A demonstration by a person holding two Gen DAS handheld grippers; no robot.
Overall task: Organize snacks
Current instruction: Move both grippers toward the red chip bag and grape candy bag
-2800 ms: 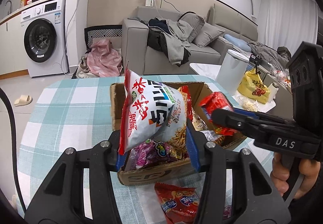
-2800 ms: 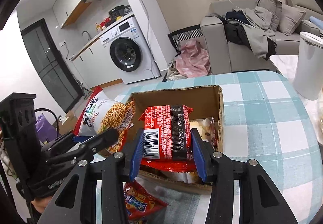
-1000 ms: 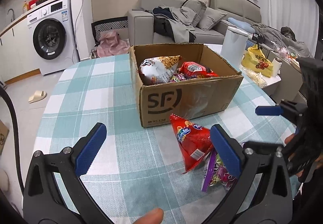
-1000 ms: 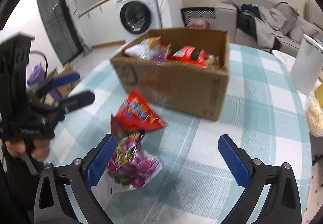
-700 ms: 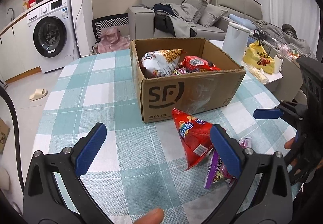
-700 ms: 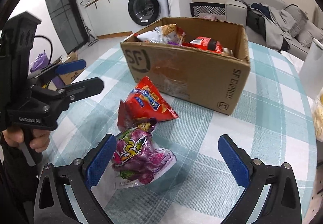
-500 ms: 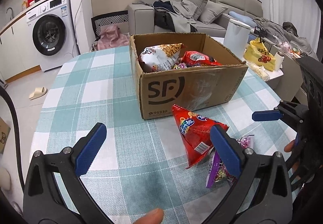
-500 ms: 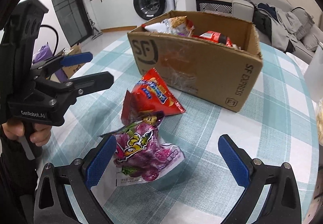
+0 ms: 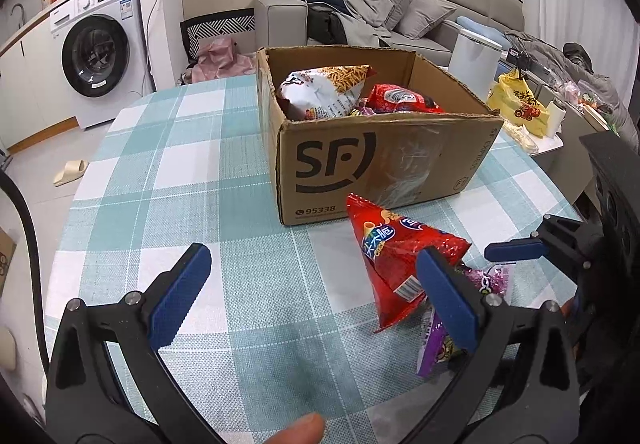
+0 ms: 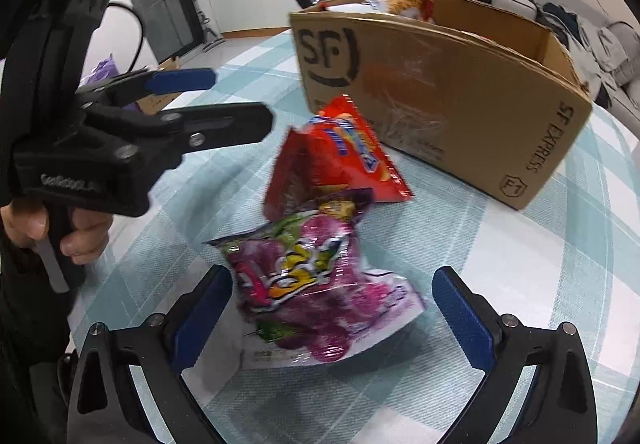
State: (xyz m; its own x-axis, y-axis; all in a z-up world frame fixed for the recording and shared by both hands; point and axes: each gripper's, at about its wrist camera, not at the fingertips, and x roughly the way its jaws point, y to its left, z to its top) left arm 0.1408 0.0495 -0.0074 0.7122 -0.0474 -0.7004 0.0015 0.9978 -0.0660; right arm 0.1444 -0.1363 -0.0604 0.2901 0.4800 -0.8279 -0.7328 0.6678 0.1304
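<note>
An open SF cardboard box (image 9: 384,159) stands on the checked table and holds a white noodle-snack bag (image 9: 324,91) and a red packet (image 9: 404,99). In front of it lie a red snack bag (image 9: 400,256) and a purple candy bag (image 10: 320,284). My left gripper (image 9: 316,284) is open and empty, its right pad beside the red bag. My right gripper (image 10: 332,308) is open and empty, low over the table with its pads on either side of the purple bag. The box (image 10: 440,91) and red bag (image 10: 340,155) also show in the right wrist view.
The round table has a teal checked cloth (image 9: 168,179). A washing machine (image 9: 96,55) stands far left, a grey sofa (image 9: 360,15) behind, and a white bin (image 9: 474,51) beyond the box. The left gripper's body (image 10: 132,147) reaches in from the left in the right wrist view.
Both grippers dropped their snacks into the box, opened and pulled back. Over the last second the right gripper has come down around the purple bag; the left has neared the red bag.
</note>
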